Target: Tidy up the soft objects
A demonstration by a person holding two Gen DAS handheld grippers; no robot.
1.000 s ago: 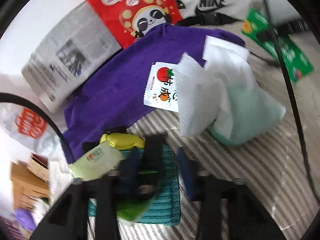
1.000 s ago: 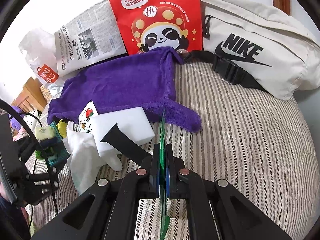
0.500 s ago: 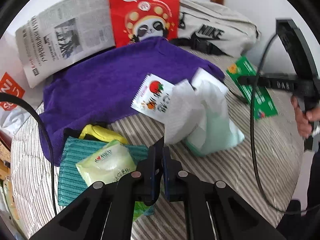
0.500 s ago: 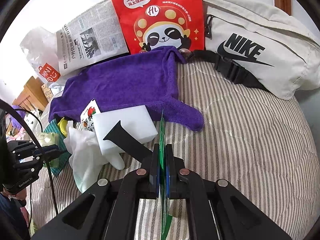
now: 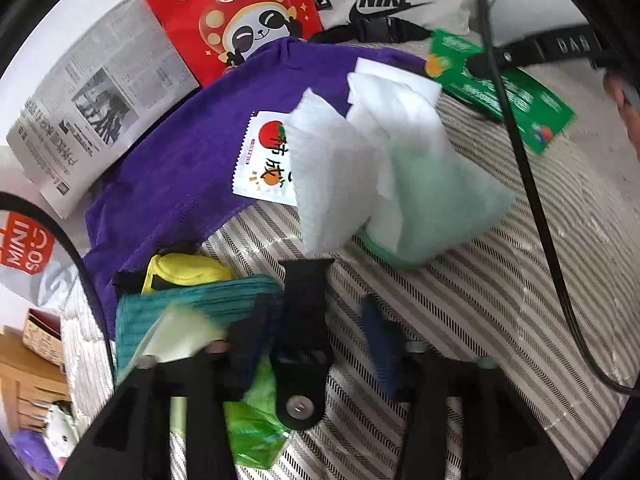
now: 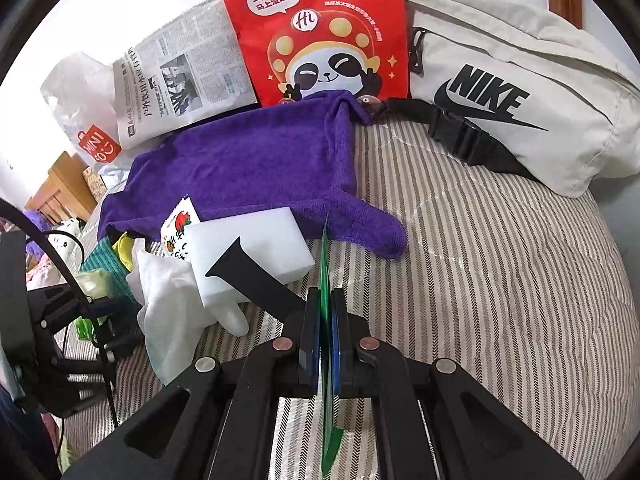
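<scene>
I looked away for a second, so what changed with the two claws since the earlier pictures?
The left claw, shut half a second ago, has opened and dropped back close over the teal cloth, holding nothing. The right claw stays shut on the green packet. The purple towel lies as before.

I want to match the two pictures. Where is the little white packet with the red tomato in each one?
Left wrist: tomato packet sits mid-frame, on the purple towel.
Right wrist: tomato packet sits left of centre, at the towel's near edge.
Shared landmark: red panda bag.
</scene>
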